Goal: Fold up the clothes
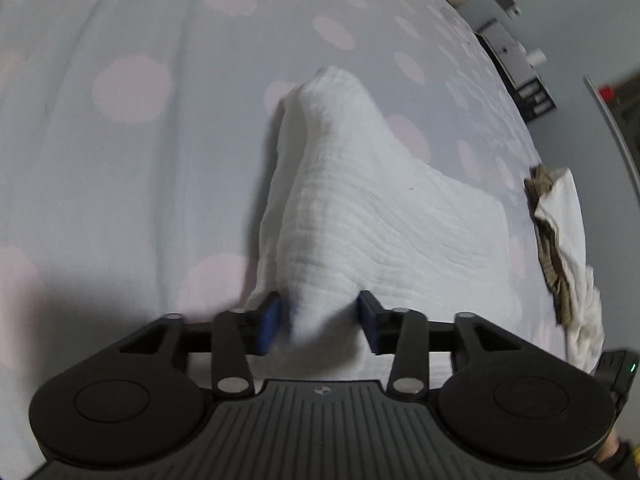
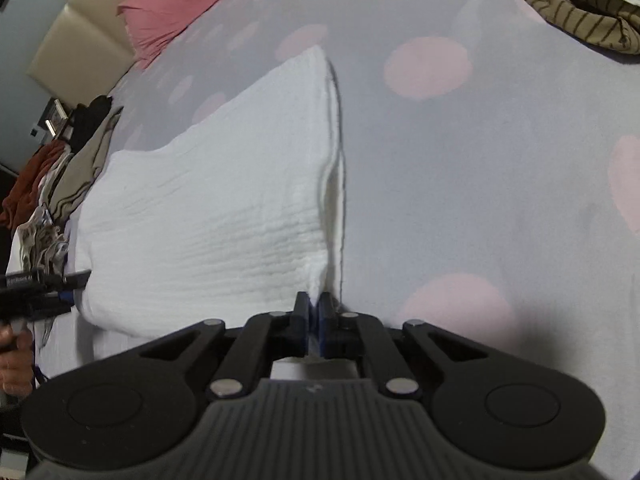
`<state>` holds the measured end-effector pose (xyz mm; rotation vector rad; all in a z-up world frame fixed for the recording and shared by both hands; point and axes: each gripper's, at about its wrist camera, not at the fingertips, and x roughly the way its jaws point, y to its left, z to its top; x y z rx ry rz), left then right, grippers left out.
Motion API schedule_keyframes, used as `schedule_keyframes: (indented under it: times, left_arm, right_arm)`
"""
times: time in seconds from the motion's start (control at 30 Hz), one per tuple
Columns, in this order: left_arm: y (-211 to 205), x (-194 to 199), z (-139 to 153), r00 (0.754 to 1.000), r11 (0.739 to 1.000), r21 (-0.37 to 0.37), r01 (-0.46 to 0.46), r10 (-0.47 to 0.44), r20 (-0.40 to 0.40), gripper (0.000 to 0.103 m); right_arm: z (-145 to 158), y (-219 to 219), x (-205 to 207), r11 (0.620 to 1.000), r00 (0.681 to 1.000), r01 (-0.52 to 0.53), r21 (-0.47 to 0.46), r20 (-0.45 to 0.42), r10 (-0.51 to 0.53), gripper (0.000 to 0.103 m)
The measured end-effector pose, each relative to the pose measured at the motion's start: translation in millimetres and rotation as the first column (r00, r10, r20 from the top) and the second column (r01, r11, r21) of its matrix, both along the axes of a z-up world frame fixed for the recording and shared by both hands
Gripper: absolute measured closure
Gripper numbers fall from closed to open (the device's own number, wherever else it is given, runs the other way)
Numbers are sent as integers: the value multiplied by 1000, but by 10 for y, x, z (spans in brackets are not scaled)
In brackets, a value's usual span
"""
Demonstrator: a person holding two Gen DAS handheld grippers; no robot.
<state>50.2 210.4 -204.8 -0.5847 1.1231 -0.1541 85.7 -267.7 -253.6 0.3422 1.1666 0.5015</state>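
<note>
We have two grippers on one white crinkled cloth (image 1: 360, 216), which lies folded on the grey bedsheet (image 1: 120, 180) with its pink dots. Our left gripper (image 1: 320, 322) stands with its two blue pads wide apart; a raised fold of the cloth sits between them, and the pads do not press it, so this claw is released. Our right gripper (image 2: 314, 312) has its two pads clenched on the cloth's near corner at 6 o'clock in the right wrist view, with the layered edge running away toward 12.

In that same view, at 9 o'clock, we see the left gripper from the side, held by a hand (image 2: 14, 356); a small label on its body is too blurred for us to read.

Farther off we count two clothing heaps: one mixed pile (image 2: 52, 176) at 9 o'clock beyond the cloth, and one brown striped garment (image 2: 580, 16) with white fabric at 1 o'clock. One pink pillow (image 2: 180, 0) lies at 11 o'clock against a beige headboard (image 2: 72, 44).
</note>
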Motion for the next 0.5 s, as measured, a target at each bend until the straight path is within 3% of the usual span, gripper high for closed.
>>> schedule_keyframes:
  times: [0.03, 0.1, 0.17, 0.27, 0.37, 0.5]
  left_arm:
    - [-11, 0, 65, 1000, 1000, 19, 16, -16, 7, 61]
    - [17, -13, 205, 999, 999, 37, 30, -31, 30, 58]
    - [67, -20, 312, 997, 997, 64, 31, -35, 62, 53]
    - [125, 48, 351, 997, 999, 47, 23, -26, 77, 50]
    - [107, 188, 262, 998, 999, 16, 29, -29, 55, 50]
    - [39, 353, 107, 999, 998, 55, 40, -41, 19, 46]
  right_arm:
    - [27, -7, 6, 1000, 1000, 0, 11, 1, 0, 85]
    - [90, -34, 25, 999, 999, 29, 30, 26, -30, 41]
    - [152, -75, 49, 996, 995, 72, 48, 61, -75, 19]
    - [209, -167, 113, 987, 984, 144, 77, 98, -151, 16]
    - [168, -158, 271, 978, 983, 174, 116, 32, -178, 16]
    - [108, -68, 402, 977, 985, 170, 125, -18, -169, 16]
